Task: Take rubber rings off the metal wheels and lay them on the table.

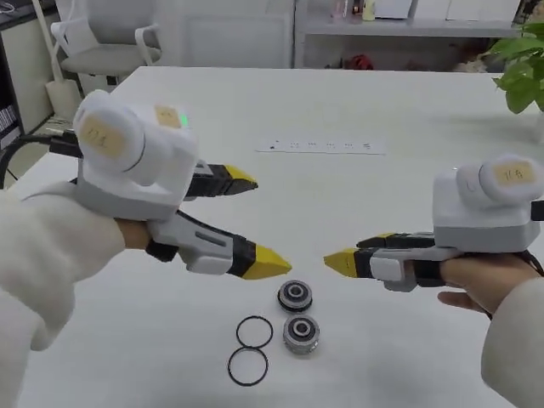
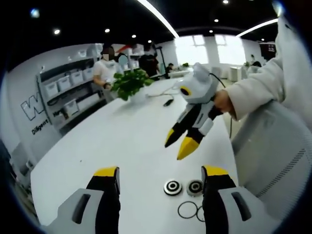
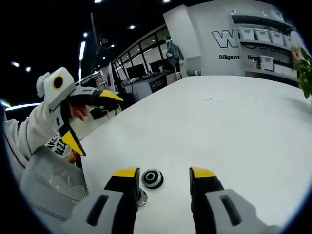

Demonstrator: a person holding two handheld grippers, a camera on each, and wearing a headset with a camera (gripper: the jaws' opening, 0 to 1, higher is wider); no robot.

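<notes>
Two metal wheels [image 1: 295,296] [image 1: 301,333] lie flat on the white table [image 1: 357,195], close to its near edge. Two black rubber rings [image 1: 254,331] [image 1: 247,366] lie loose on the table just left of the wheels. My left gripper [image 1: 259,221] hovers above and left of the wheels, jaws wide open and holding nothing. My right gripper [image 1: 347,257] hovers open to their right, tips pointing toward the left gripper. The left gripper view has both wheels [image 2: 173,187] and rings [image 2: 187,210] between its jaws. One wheel [image 3: 152,178] sits between the right gripper's jaws.
A strip of printed paper [image 1: 323,146] lies mid-table. A green plant [image 1: 518,68] stands at the table's far right, and a white chair [image 1: 110,42] at the back left. People [image 2: 105,70] stand by shelves far off.
</notes>
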